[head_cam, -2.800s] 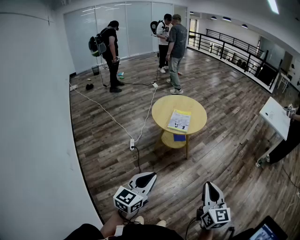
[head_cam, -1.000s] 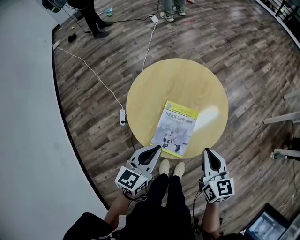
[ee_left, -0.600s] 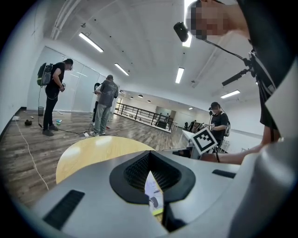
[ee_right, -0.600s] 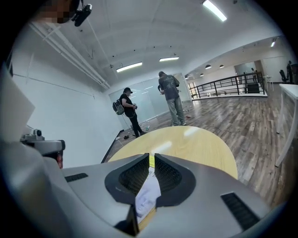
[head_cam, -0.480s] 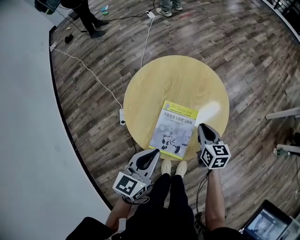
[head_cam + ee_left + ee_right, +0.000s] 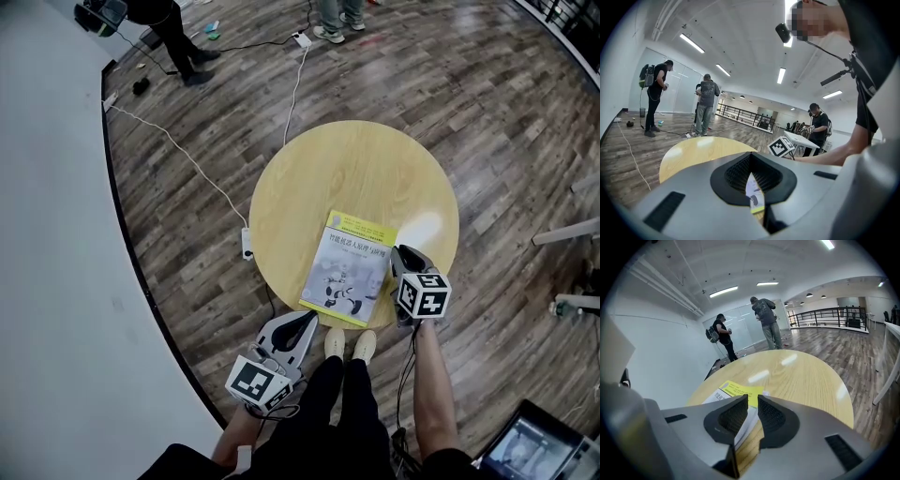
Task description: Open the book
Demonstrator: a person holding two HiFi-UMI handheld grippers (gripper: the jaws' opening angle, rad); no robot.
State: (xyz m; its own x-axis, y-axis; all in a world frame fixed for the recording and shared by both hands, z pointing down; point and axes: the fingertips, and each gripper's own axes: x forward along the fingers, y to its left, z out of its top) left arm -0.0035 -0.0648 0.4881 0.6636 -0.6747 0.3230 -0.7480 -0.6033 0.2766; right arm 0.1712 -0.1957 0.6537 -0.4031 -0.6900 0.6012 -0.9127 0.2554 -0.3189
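The right gripper (image 6: 401,251), jaws slightly parted and empty, sits just beside the closed white-and-yellow paperback book (image 6: 349,260), which lies at its 9 o'clock, long axis 12-to-6, on the round wooden table (image 6: 309,169). The left gripper (image 6: 307,319), jaws pressed together, hangs farther off.

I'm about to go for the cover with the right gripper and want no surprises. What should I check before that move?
1. Book closed and flat on the table: ok.
2. Right gripper jaws apart, holding nothing: ok, though the gap is narrow.
3. Right gripper lined up at the book's right edge: ok.
4. Left gripper out of the way: ok; it is shut, empty and off the table's near edge.
5. Cover edge can be lifted apart from the pages: cannot tell.
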